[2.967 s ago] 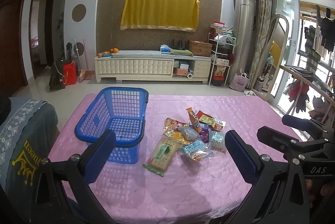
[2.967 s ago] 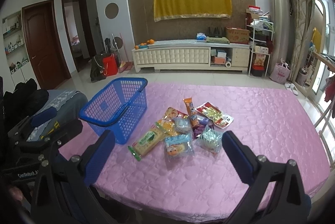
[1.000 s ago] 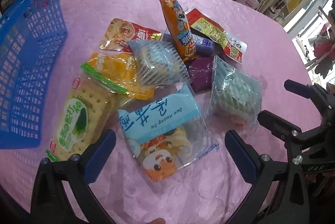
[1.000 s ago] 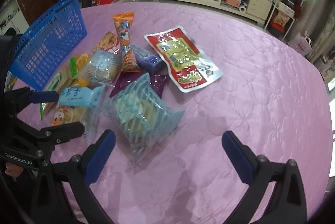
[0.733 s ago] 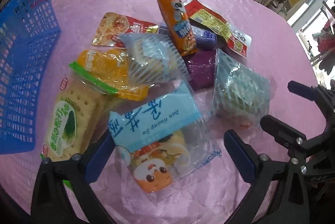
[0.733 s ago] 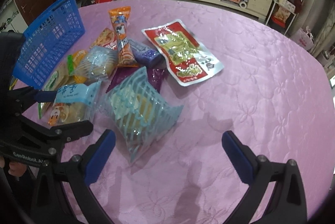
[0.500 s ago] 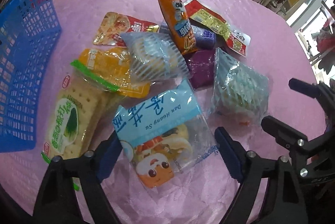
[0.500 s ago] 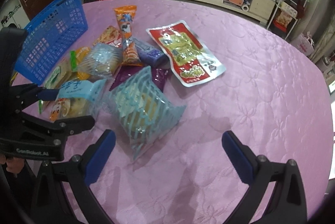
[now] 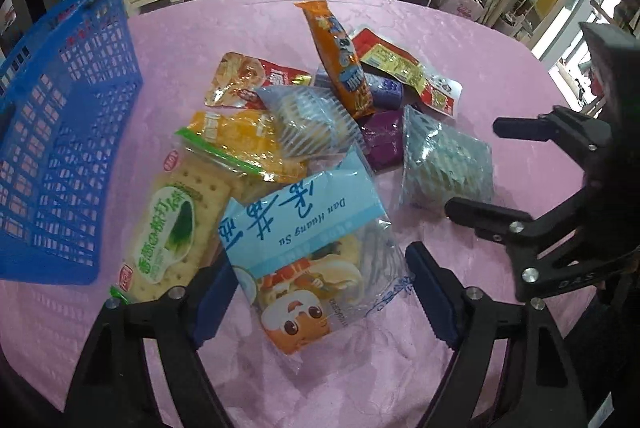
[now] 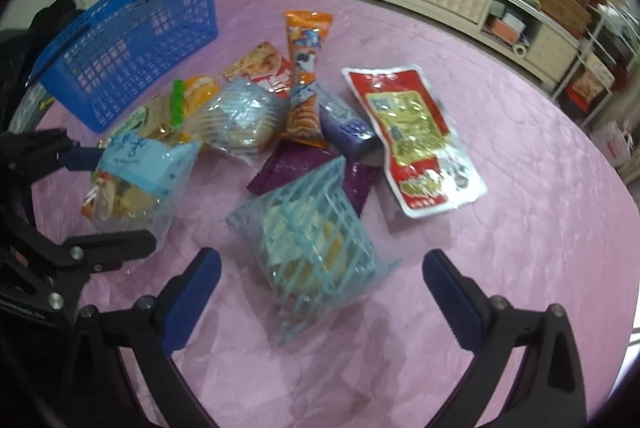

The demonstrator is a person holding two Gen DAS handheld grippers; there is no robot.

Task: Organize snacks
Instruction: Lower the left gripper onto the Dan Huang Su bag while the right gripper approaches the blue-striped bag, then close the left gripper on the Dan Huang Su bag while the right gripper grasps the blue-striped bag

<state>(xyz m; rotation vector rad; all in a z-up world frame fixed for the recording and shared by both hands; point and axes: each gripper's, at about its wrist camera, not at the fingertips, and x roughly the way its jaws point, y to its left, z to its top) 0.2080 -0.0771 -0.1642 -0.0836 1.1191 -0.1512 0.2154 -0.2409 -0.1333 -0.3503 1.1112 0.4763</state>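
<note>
The left gripper (image 9: 320,292) has its jaws around the light-blue cartoon snack bag (image 9: 308,248), close against the sides though not clearly pinching it yet. The right gripper (image 10: 320,300) hangs with jaws wide apart over the teal striped packet (image 10: 308,248), touching nothing. Both packets lie on the pink worktop (image 10: 520,228) at the near edge of the snack pile, with the cracker pack (image 9: 172,228), orange stick pack (image 9: 340,56) and red pouch (image 10: 412,132) beyond, and the blue basket (image 9: 60,132) to the far left. The likely risk is that the slack, air-filled film crumples or slides out of the jaws, or drags the overlapping cracker pack along with it.
</note>
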